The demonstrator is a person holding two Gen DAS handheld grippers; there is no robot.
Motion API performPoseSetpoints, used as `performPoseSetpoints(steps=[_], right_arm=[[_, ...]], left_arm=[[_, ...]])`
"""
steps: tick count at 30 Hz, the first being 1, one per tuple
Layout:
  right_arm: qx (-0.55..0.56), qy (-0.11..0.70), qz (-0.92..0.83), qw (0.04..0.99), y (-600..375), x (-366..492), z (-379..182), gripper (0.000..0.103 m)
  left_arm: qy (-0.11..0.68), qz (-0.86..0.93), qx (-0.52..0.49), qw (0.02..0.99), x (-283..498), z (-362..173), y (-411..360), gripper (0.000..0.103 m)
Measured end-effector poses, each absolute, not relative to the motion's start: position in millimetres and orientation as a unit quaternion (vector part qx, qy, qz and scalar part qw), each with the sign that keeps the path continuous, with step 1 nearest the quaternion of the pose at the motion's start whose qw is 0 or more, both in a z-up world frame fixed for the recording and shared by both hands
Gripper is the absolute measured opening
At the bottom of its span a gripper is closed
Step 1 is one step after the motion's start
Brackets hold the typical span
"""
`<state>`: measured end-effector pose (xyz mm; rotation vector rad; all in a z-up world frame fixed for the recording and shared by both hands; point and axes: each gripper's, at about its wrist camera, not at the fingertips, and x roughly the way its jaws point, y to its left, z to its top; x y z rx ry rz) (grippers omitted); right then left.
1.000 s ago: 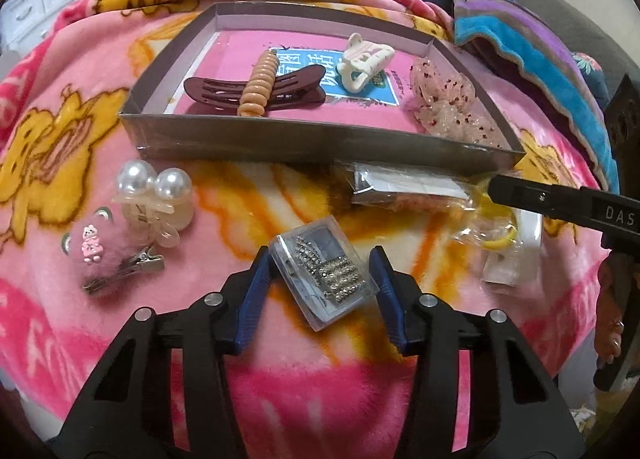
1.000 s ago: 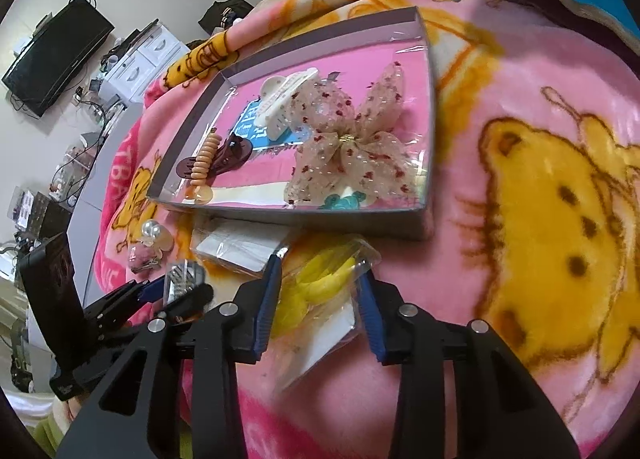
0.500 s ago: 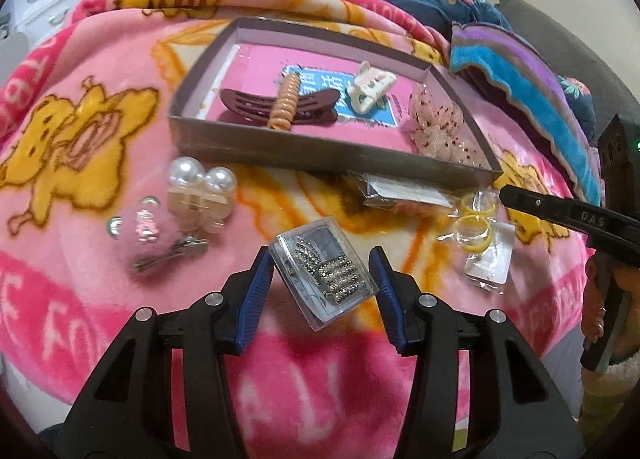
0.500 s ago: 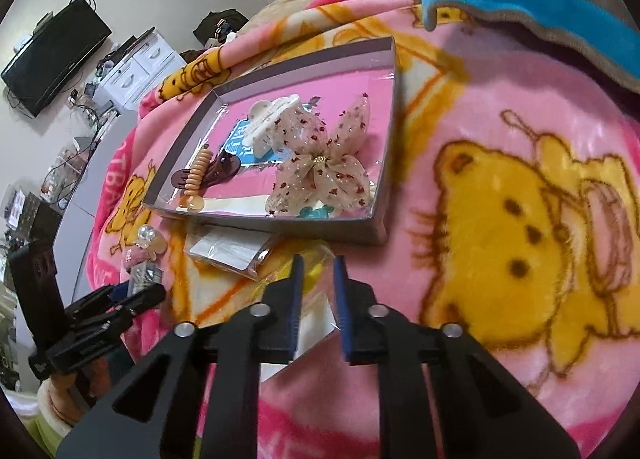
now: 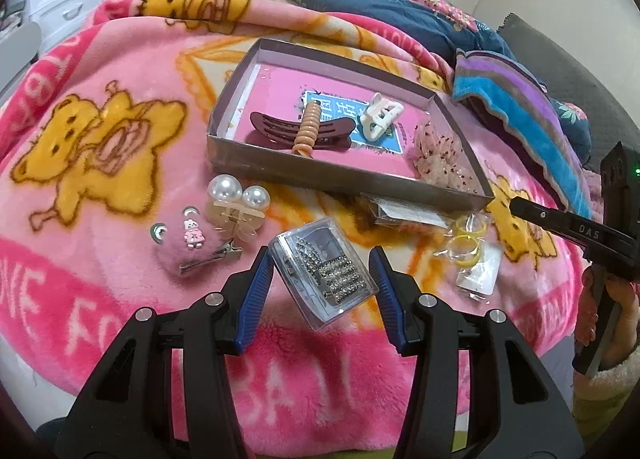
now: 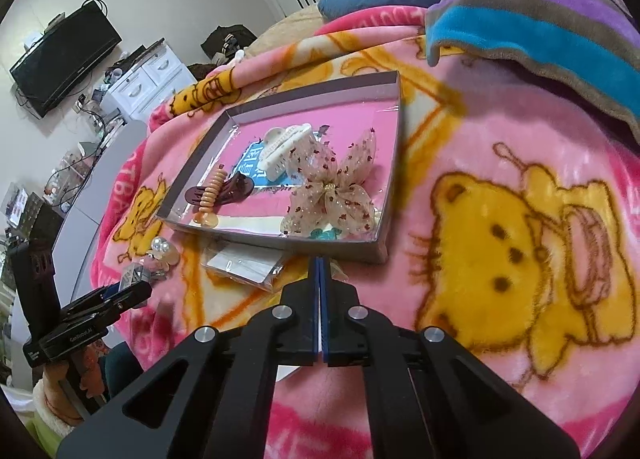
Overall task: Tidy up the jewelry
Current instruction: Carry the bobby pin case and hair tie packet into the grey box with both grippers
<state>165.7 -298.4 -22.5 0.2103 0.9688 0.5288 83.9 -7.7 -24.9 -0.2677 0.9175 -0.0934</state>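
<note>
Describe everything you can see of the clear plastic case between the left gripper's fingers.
The clear plastic case is a small, flat, see-through rectangle with rounded corners. Inside lie rows of sparkly rhinestone clips on a pale card. It sits tilted, its corners turned toward the blue-padded fingers of the left gripper, which holds it above the pink blanket, in front of the tray.

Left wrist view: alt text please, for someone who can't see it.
The left gripper clamps a clear case of rhinestone clips above a pink blanket. Beyond sit a shallow box of hair clips, a pearl clip and bagged yellow rings.
</note>
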Motion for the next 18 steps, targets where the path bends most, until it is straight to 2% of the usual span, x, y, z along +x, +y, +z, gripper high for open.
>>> performPoseSetpoints(steps=[3,5,7,10,12,13,18], right_arm=[[0.136,0.484,0.253,0.827,-302,170,-32,0.005],[0.144,0.497,0.244,0.82,-301,173,-41,0.024],[0.146,0.502,0.238,0.819,-299,175,-46,0.03],[0.158,0.502,0.243,0.814,-295,179,-50,0.03],[0.15,0.501,0.243,0.817,-291,183,-52,0.022],[0.148,0.5,0.244,0.818,-289,184,-52,0.013],[0.123,0.479,0.256,0.831,-283,181,-43,0.005]], left_arm=[[0.442,-0.047,-0.128,0.887,82,-24,-8,0.041],[0.443,-0.048,-0.128,0.886,82,-25,-7,0.041],[0.444,-0.049,-0.129,0.885,81,-25,-7,0.041],[0.443,-0.05,-0.129,0.886,81,-25,-8,0.041],[0.442,-0.051,-0.13,0.886,82,-24,-8,0.041],[0.441,-0.051,-0.129,0.887,81,-23,-9,0.041],[0.437,-0.052,-0.129,0.888,82,-20,-10,0.041]])
